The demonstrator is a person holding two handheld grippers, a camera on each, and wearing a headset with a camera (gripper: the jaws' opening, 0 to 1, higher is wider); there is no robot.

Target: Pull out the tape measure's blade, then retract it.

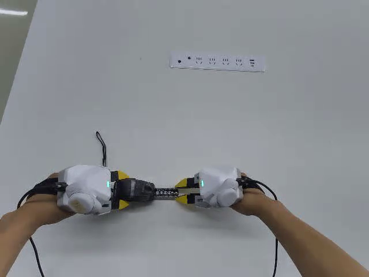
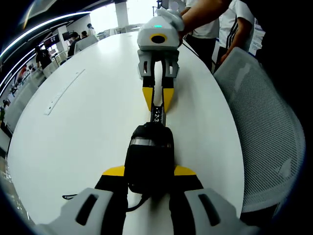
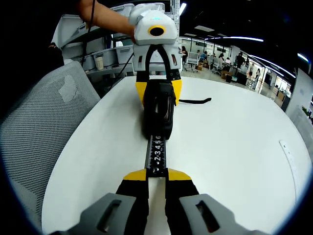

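Observation:
A black tape measure [image 1: 136, 190] lies low over the white table, held between the yellow-tipped jaws of my left gripper [image 1: 120, 190], which is shut on its case [image 2: 148, 157]. A short length of blade [image 1: 165, 192] with black numerals runs from the case to my right gripper [image 1: 182, 191], which is shut on the blade's end [image 3: 156, 165]. In the right gripper view the case [image 3: 159, 108] stands on edge straight ahead, with the left gripper [image 3: 157, 84] clamped behind it. The right gripper [image 2: 157, 93] faces the left gripper view across the blade [image 2: 157, 115]. The case's black wrist strap [image 1: 102, 147] trails on the table.
A white power strip [image 1: 217, 62] lies flat on the table [image 1: 248, 133] farther back. Black cables [image 1: 275, 254] run from both grippers toward the near edge. A mesh office chair [image 2: 264, 122] stands at the table's side, and people sit at desks in the background.

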